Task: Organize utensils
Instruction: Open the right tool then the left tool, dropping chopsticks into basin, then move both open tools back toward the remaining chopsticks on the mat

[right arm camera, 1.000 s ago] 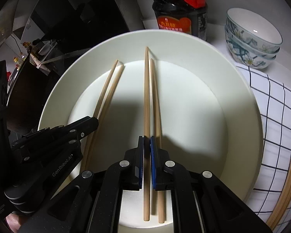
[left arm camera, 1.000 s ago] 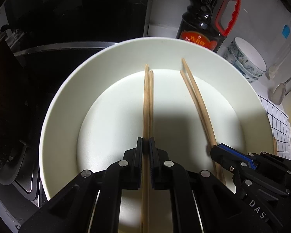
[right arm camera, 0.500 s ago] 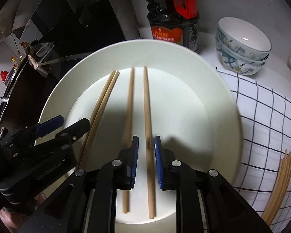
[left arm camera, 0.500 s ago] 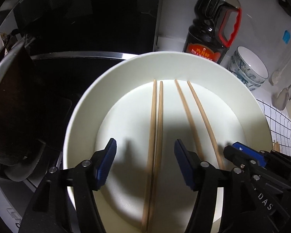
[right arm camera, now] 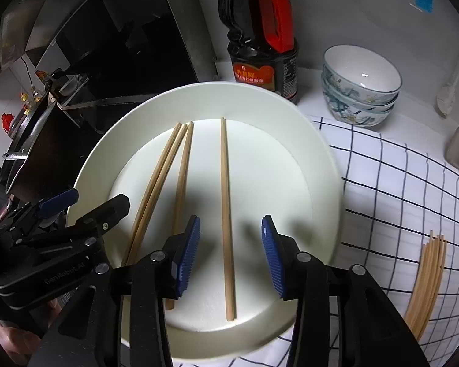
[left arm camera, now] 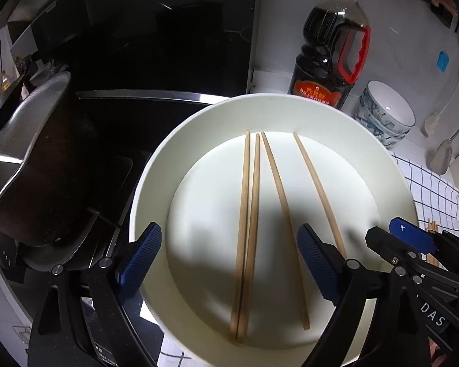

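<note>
On cloth (right arm camera: 397, 183): spare chopsticks (right arm camera: 425, 284)

You can read "DAS" in white on the black right gripper (left arm camera: 413, 238) body and "GenRobot.AI" on the black left gripper (right arm camera: 85, 202) body.

The plate (right arm camera: 309, 159) is plain cream-white, and the four chopsticks (left arm camera: 248, 214) on it are pale tan wood. Both grippers are black with ribbed blue pads (right arm camera: 188, 257), the bottle (left arm camera: 330, 58) is dark brown with a red cap, handle and label. The cloth (right arm camera: 397, 189) is white with a black grid, and the stacked bowls (right arm camera: 361, 85) are white with a blue-green floral pattern.
</note>
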The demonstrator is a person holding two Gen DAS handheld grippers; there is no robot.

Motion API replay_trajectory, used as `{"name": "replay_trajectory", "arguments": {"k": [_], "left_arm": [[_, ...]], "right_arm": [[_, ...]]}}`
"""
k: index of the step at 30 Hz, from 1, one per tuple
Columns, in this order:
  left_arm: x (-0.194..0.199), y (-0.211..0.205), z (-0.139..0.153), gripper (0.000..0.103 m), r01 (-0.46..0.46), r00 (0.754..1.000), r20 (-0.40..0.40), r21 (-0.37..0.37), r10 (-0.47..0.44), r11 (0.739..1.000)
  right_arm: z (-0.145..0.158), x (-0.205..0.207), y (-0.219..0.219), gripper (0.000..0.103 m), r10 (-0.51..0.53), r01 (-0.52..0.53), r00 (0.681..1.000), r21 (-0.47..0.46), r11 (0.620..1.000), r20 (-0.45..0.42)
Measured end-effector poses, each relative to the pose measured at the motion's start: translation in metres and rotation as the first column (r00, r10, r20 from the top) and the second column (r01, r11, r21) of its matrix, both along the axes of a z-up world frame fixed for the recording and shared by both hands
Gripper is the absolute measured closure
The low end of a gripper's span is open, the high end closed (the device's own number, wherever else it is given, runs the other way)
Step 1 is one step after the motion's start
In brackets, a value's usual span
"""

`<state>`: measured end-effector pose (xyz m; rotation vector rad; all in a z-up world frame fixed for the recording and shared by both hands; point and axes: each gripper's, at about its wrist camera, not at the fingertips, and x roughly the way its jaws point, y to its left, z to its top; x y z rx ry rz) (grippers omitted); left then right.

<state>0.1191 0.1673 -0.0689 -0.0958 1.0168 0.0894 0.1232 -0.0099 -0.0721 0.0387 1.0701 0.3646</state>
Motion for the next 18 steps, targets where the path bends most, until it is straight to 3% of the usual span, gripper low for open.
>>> {"name": "replay_trajectory", "arguments": {"k": [6,18], "left_arm": [[-0.015,0.0,0.012,0.01,-0.015,1.0,0.013,0.005,0.015,1.0],[-0.049,-0.011,0.028,0.008,-0.038,0.999,0.032,-0.003,0.038,0.999]], "right_arm": [[0.011,-0.014,-0.008,0.054,0.004,-0.004,1.0,-0.005,1.0,0.015],[0.033,-0.049,-0.036,0.052,-0.006,0.006,0.999,0.01,1.0,0.04]]}}
